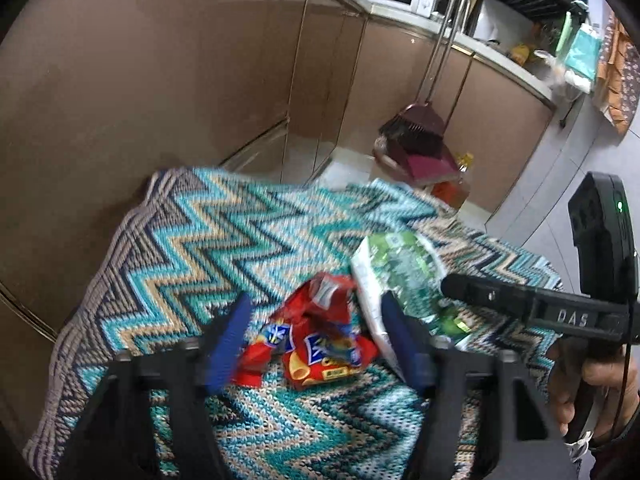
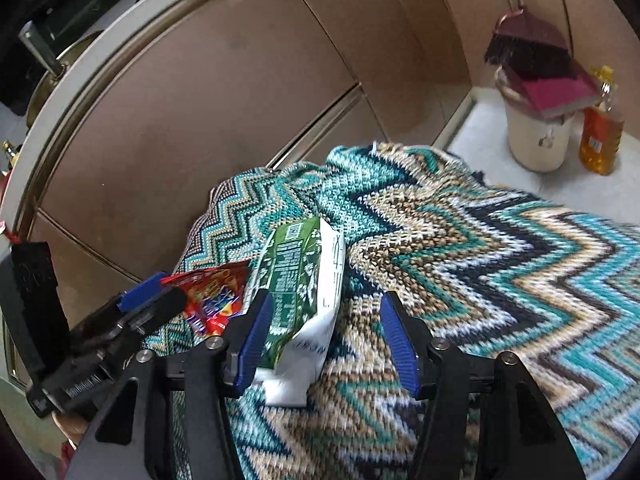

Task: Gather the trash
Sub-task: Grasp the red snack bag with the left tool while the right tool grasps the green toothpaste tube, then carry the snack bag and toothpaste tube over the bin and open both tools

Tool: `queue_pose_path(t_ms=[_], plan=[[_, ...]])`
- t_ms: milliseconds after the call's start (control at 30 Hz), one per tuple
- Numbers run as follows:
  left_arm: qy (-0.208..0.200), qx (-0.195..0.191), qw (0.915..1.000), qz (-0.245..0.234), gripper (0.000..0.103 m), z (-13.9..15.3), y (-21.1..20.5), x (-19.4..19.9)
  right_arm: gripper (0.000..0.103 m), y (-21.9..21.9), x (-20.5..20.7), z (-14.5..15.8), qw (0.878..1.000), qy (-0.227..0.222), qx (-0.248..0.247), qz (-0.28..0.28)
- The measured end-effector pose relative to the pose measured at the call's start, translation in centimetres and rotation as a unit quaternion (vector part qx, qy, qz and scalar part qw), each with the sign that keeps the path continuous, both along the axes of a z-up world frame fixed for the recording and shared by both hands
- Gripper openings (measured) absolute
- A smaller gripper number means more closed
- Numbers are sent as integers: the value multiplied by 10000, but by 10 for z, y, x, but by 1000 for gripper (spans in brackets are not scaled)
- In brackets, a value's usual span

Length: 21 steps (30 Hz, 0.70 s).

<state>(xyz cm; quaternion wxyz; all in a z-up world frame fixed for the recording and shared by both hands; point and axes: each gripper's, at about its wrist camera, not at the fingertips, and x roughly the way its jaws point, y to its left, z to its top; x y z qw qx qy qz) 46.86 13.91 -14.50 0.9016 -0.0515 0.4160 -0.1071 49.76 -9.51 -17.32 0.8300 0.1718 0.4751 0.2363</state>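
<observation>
I'm seeing a crumpled red wrapper (image 1: 316, 340) lying between my left gripper's (image 1: 316, 344) wide jaws; the creased green-and-white packet (image 2: 304, 292) is sitting inside my right gripper's (image 2: 326, 344) wide jaws.

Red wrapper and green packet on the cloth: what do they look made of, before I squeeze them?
Red wrapper: thin glossy plastic film, judging by sharp crumples and shine. Green packet: also printed film with a white inner or back face, smoother and flatter; possibly foil-lined, I cannot tell. The cloth under them looks like soft zigzag knit yarn.
</observation>
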Motion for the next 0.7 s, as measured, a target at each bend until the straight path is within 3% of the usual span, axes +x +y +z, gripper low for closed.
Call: queue_pose_path(t_ms=[33,167,200,233,333,400,700], plan=[[98,-69,9999,29,34,-5,2,1,53,2,3,-4,10000,43,58,10],[193,-296,9992,161,18,-15,10,-2,47,7,12,-14,9996,121,240,77],[184,-359,9990,182,13,-14,11,-5,43,9,13,-14,9994,121,311,123],[168,-437,9987,212,9,-12,13,-8,33,11,12,-15,9990,147,380,169],[87,-483,9981,365,7,-5,17,-19,19,10,6,-11,9978,110,609,226],[28,-487,9978,450,6,1,19,-27,16,6,-3,-4,9972,60,715,209],[-304,-555,9966,522,5,50,12,-88,10,-35,-81,53,9970,-647,422,33]])
